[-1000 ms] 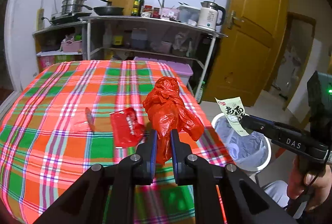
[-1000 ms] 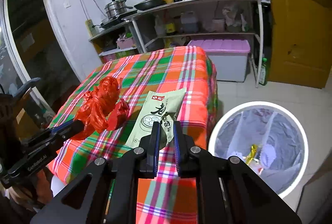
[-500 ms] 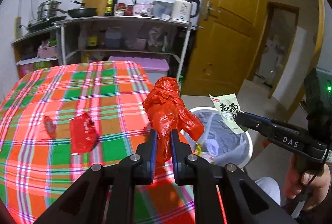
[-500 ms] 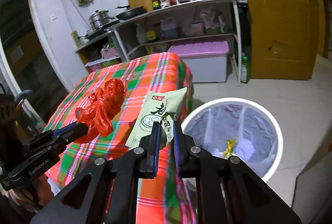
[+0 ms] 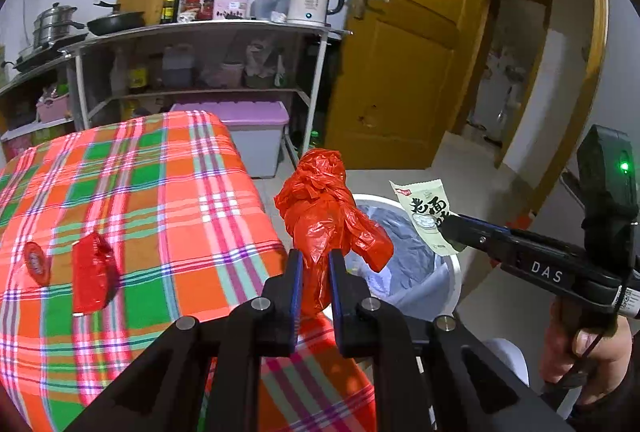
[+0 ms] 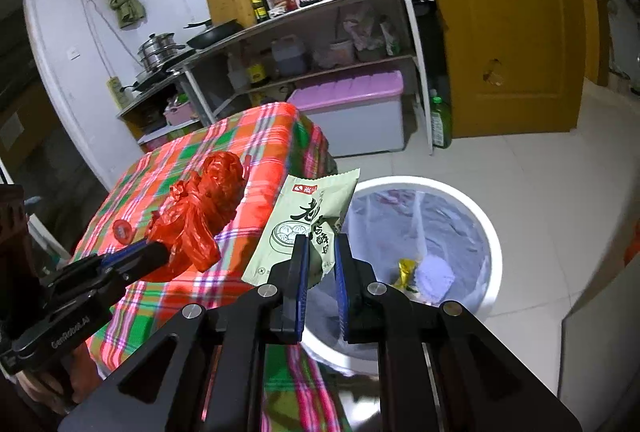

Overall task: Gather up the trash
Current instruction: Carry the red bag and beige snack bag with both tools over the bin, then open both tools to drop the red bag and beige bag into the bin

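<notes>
My left gripper [image 5: 316,259] is shut on a crumpled red plastic bag [image 5: 320,204] and holds it past the table's right edge, beside the bin. The bag also shows in the right wrist view [image 6: 200,208]. My right gripper [image 6: 320,246] is shut on a pale green food wrapper [image 6: 308,220] and holds it over the near left rim of the white trash bin [image 6: 486,232]. The bin has a grey liner and some trash inside. It also shows in the left wrist view [image 5: 452,272]. A red wrapper [image 5: 94,272] and a small red lid [image 5: 36,262] lie on the plaid tablecloth [image 5: 160,192].
A metal shelf rack [image 5: 200,72] with a kettle, pans and bottles stands against the back wall. A purple-lidded storage box [image 6: 360,112] sits on the floor beside it. A yellow door [image 5: 408,52] is on the right. A green bottle [image 6: 440,122] stands near the door.
Both grippers have moved right, off the table toward the bin, each still holding its item. The green wrapper is now over the bin's rim.
</notes>
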A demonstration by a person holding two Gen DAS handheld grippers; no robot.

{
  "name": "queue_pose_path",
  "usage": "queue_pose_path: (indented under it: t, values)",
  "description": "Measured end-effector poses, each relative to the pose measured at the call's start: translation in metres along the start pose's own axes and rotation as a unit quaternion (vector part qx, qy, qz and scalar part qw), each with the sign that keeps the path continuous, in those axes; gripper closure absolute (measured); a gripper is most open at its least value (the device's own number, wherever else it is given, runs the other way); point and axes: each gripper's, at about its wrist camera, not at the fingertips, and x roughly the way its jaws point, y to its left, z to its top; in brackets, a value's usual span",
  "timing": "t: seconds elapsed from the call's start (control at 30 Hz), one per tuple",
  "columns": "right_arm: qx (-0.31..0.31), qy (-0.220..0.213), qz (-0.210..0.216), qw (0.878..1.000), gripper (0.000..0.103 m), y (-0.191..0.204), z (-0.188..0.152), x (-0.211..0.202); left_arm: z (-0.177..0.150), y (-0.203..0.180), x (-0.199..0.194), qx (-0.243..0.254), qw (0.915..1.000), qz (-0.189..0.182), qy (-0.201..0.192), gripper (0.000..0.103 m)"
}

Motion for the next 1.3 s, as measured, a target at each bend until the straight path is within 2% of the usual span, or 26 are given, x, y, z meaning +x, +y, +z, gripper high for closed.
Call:
queue_pose_path:
  t: [0.63, 1.13, 1.3]
  values:
    - [0.039, 0.046, -0.012, 0.998, 0.090, -0.042, -0.009, 0.035, -0.005, -0.027, 0.061, 0.022, 0.9977, -0.028, 0.057, 0.090]
    - [0.058, 0.083, -0.021, 0.995, 0.090, -0.061, -0.017, 0.062, -0.009, -0.029, 0.103, 0.018, 0.9936, -0.034, 0.106, 0.090]
    - [0.061, 0.081, -0.021, 0.995, 0.089, -0.064, -0.016, 0.064, -0.011, -0.028, 0.108, 0.014, 0.9929, -0.033, 0.113, 0.089]
